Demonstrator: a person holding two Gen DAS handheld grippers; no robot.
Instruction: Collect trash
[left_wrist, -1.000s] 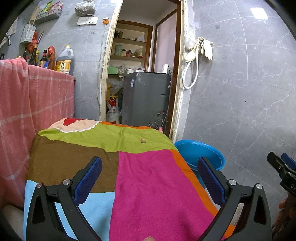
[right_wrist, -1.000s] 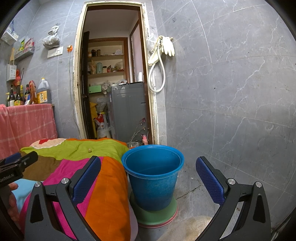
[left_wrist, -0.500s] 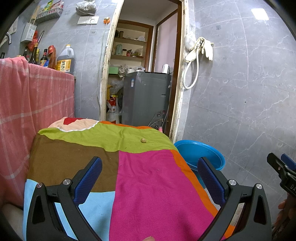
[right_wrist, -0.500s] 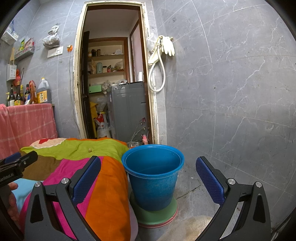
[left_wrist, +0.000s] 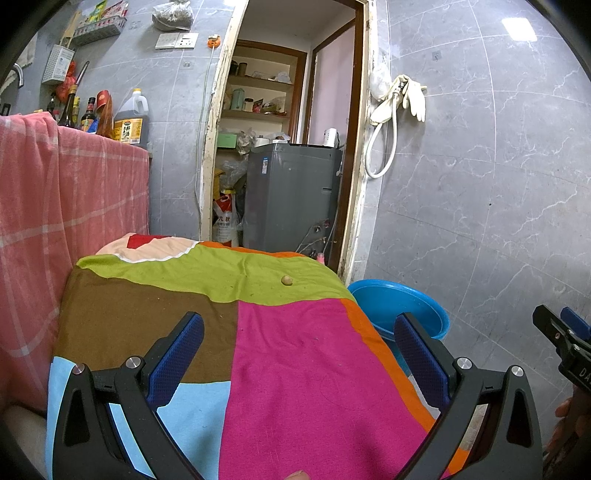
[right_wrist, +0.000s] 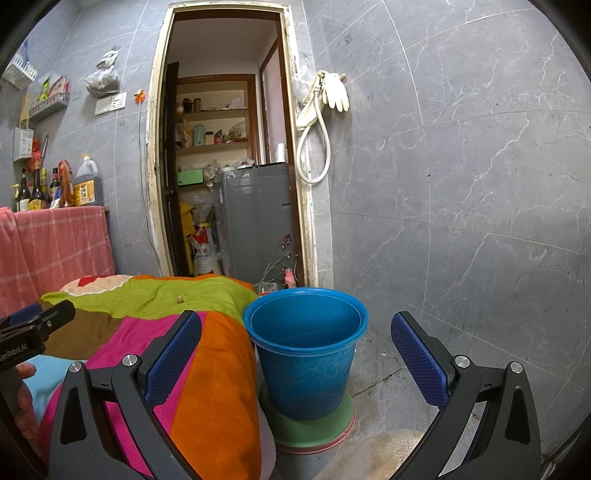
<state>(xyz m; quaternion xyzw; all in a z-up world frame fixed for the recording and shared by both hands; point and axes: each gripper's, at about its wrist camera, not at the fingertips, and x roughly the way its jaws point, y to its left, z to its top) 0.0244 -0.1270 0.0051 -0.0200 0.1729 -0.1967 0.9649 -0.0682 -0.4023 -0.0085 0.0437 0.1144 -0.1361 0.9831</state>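
Observation:
A small tan scrap of trash (left_wrist: 286, 280) lies on the green patch of a patchwork cloth (left_wrist: 295, 369) over a table; it also shows in the right wrist view (right_wrist: 180, 299). A blue bucket (right_wrist: 306, 350) stands on the floor right of the table, its rim in the left wrist view (left_wrist: 399, 306). My left gripper (left_wrist: 299, 354) is open and empty over the pink patch, well short of the scrap. My right gripper (right_wrist: 295, 354) is open and empty, facing the bucket.
A pink checked cloth (left_wrist: 55, 221) covers a counter at the left with bottles (left_wrist: 129, 122) on top. An open doorway holds a grey washing machine (left_wrist: 291, 195). Grey tiled wall (right_wrist: 461, 184) at the right, with gloves and a hose (right_wrist: 325, 122).

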